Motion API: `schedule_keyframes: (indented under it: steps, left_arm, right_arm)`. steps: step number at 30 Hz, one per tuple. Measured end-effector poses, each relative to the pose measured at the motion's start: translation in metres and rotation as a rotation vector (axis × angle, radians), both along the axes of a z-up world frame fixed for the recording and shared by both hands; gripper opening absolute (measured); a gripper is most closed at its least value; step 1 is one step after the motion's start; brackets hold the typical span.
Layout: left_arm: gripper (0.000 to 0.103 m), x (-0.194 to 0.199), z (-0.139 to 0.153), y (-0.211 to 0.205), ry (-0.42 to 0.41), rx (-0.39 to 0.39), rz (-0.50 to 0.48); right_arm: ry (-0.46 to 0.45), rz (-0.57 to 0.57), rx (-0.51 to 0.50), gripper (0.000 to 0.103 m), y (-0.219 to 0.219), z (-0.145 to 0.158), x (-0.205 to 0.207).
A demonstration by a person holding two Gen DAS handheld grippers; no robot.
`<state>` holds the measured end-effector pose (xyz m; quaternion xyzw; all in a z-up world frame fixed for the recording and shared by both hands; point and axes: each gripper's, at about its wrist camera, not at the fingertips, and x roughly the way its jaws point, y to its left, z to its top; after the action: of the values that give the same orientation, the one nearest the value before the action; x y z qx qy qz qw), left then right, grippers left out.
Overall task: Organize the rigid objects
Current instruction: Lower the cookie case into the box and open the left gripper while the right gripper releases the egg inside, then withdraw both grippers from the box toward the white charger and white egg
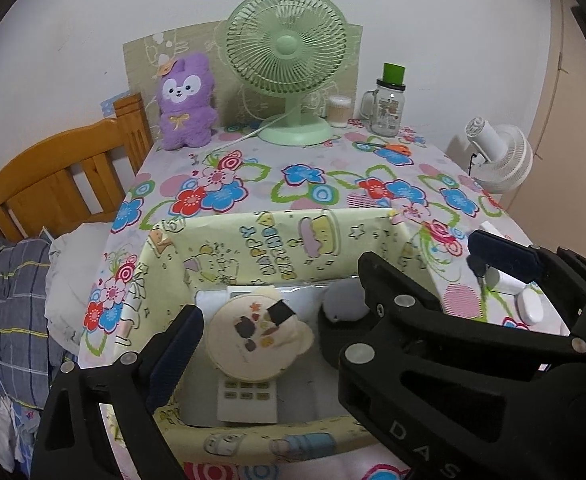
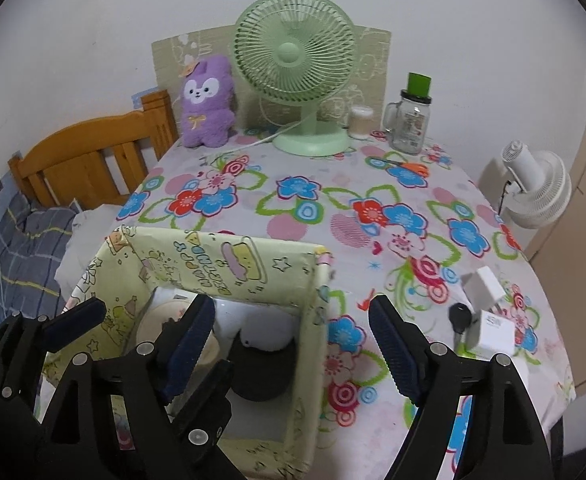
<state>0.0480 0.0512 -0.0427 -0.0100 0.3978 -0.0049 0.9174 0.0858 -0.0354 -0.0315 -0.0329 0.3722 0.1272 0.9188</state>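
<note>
Nearest, the left gripper (image 1: 277,340) is seen with its jaws spread wide and nothing between them, held over the open box (image 1: 277,240). The right gripper (image 2: 293,344) is likewise open and empty, its left finger over the box and its right finger over the tablecloth (image 2: 373,216).

The box stands at the near left of the table. Its walls are covered in pale yellow printed paper and look light and easily dented. Inside it, a round cream compact with a cartoon lid (image 1: 253,336) lies on a white remote control (image 1: 249,400); to the right sits a dark round object with a pale domed top (image 2: 263,364), whose exact nature cannot be told.

Outside the box, at the near right, two white chargers (image 2: 489,332) and a black key (image 2: 459,316) lie close together on the cloth. These appear to be what remains to be put away. The chargers are judged hard, smooth, light and boxy; flat opposite faces would offer the surest hold, though glossy plastic may slip. The key is thin and low, and would probably be best taken by its thicker black head.

Farther off, orange-handled scissors (image 2: 409,168) lie near a glass handled jar (image 2: 411,124). At the far edge stand a green desk fan (image 2: 297,76) and a purple plush toy (image 2: 207,108).
</note>
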Motion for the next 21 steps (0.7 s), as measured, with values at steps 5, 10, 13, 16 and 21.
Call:
schedule_keyframes:
  steps: [5,10,13,16,21]
  left_arm:
    - [0.096,-0.004,0.005,-0.010,-0.010,0.000,-0.017]
    - [0.096,-0.007,0.010,-0.020,-0.019,0.000,-0.029]
    - [0.096,-0.010,0.013,-0.028,-0.025,0.001,-0.037]
    - [0.096,-0.012,0.017,-0.036,-0.032,0.005,-0.047]
    - [0.096,-0.015,0.022,-0.049,-0.044,0.003,-0.064]
  right_arm:
    - [-0.014,-0.021,-0.006,0.084,-0.012,0.006,-0.007]
    - [-0.022,-0.039,-0.007,0.085,-0.023,0.010,-0.011]
    - [-0.028,-0.049,-0.008,0.085,-0.030,0.013,-0.014]
    - [-0.035,-0.061,-0.005,0.085,-0.039,0.016,-0.017]
    - [-0.045,-0.080,-0.005,0.085,-0.053,0.020,-0.022]
